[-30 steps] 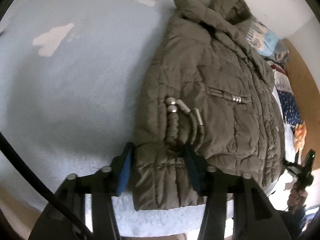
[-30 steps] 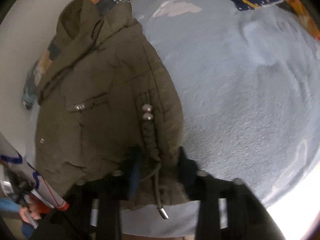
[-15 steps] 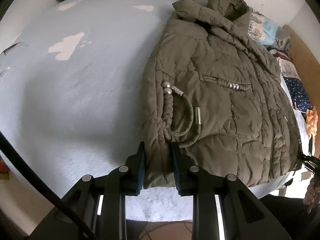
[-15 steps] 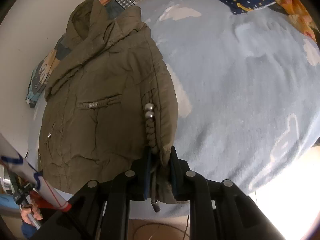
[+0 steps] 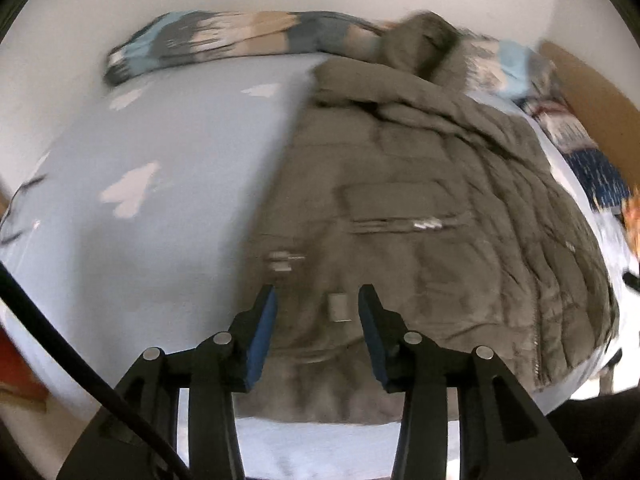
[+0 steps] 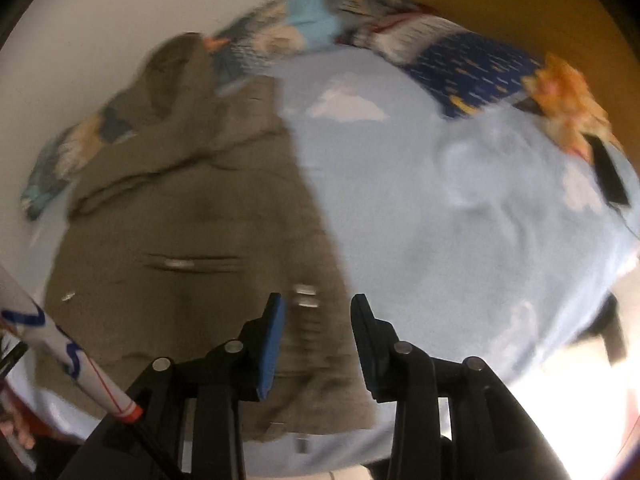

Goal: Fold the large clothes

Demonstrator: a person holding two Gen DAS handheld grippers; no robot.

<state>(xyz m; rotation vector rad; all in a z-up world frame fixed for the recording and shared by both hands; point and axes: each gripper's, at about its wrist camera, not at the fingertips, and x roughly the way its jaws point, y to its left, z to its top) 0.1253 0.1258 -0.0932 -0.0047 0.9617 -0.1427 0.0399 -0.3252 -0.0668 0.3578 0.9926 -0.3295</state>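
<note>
Olive-brown jacket (image 5: 440,216), quilted all over, silver zip pulls glinting on its front. Under it the bed (image 5: 168,216) is pale blue with white cloud shapes. Beyond the jacket's hood, a quilt (image 5: 224,40) in blurred patches of light blue, grey and tan. Further along from the jacket, navy cloth (image 6: 476,72) with yellow flecks, then an orange patch (image 6: 564,96). Both grippers black, blue pads inside.

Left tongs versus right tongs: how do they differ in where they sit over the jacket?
The left tongs hang over the olive jacket near its edge beside open blue bedding on the picture's left; the right tongs straddle the opposite edge, bedding on the picture's right. A drawcord's metal tip shows between the left tongs; two metal beads show between the right. Both are opening, neither pressing the fabric.
</note>
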